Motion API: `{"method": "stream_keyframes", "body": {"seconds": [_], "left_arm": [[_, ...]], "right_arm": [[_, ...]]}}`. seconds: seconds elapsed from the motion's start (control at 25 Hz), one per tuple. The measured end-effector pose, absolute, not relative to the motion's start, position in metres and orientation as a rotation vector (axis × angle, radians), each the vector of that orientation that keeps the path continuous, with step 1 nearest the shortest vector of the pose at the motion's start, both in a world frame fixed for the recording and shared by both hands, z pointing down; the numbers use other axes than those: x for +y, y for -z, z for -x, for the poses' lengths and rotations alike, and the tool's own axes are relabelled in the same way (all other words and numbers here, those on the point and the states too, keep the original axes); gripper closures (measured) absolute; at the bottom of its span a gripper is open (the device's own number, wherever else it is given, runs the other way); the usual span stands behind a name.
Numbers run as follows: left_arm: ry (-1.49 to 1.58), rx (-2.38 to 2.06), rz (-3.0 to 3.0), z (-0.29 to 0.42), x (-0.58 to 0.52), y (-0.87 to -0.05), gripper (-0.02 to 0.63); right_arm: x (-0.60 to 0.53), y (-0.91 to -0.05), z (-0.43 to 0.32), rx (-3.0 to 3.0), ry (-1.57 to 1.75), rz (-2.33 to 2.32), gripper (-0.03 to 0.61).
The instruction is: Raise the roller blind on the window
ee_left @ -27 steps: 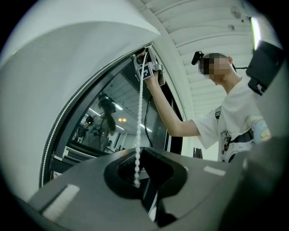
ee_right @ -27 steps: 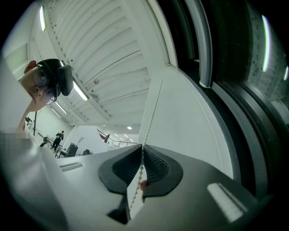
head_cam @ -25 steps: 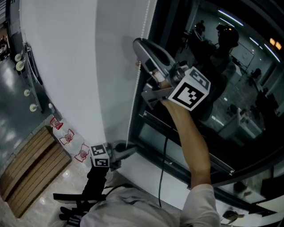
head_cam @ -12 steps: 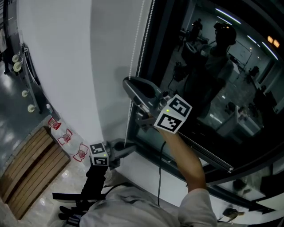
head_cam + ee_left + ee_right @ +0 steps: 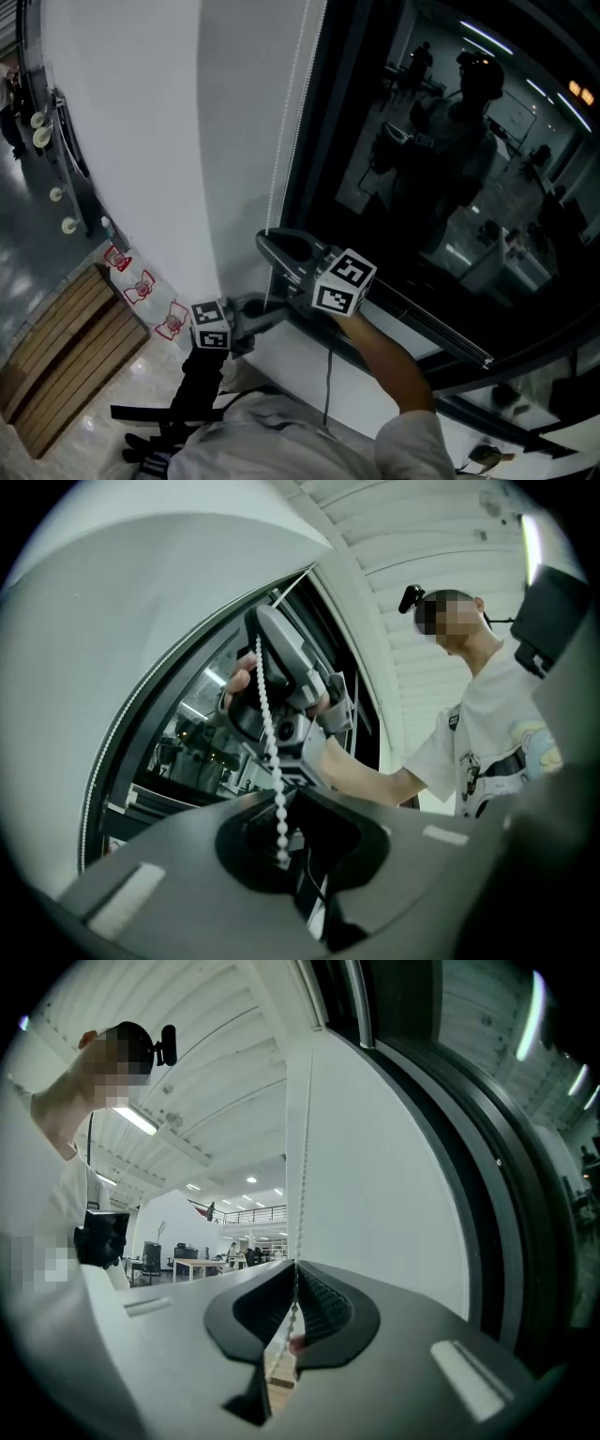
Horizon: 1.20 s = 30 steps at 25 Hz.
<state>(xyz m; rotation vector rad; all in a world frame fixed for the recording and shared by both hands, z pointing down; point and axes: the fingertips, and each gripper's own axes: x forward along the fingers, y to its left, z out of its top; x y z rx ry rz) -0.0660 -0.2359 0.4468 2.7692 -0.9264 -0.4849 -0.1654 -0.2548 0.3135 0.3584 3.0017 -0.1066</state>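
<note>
Clamping the bead chain [image 5: 283,141] in my 2 fists.
Chain hangs upright; right gripper [image 5: 265,236] closed on it above left gripper [image 5: 278,314], likewise closed.

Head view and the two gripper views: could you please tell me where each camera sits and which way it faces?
Head view: on the person's head, facing steeply down at the window glass and bead chain; shows left tongs, right tongs and the right forearm.
Left gripper view: on the left tongs, facing up the chain at the right tongs; shows the person's white shirt.
Right gripper view: on the right tongs, facing up the chain beside the window frame; also shows the shirt.
Shared: all three show the bead chain.
</note>
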Motion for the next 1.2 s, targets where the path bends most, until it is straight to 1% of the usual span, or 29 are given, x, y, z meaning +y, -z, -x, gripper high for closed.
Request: {"method": "stream_keyframes", "body": {"seconds": [0.52,0.72,0.84,0.96,1.2], "left_arm": [[0.470,-0.967,-2.758,0.076,-0.236,-0.454,0.615],[0.472,-0.972,-2.759,0.078,-0.236,-0.452,0.615],[0.477,-0.973,-2.758,0.078,-0.235,-0.452,0.615],[0.483,-0.974,-2.756,0.078,-0.234,-0.453,0.615],[0.492,-0.982,-2.756,0.080,-0.235,-0.450,0.615]], "right_arm": [[-0.249,-0.369,0.162,3.063,0.198,-0.403,0.566],[-0.251,-0.368,0.161,3.037,0.297,-0.439,0.565],[-0.247,-0.362,0.161,3.037,0.289,-0.468,0.558],[-0.245,-0.345,0.166,3.025,0.244,-0.505,0.488],[-0.263,-0.251,0.169,2.889,0.142,-0.508,0.483]]}}
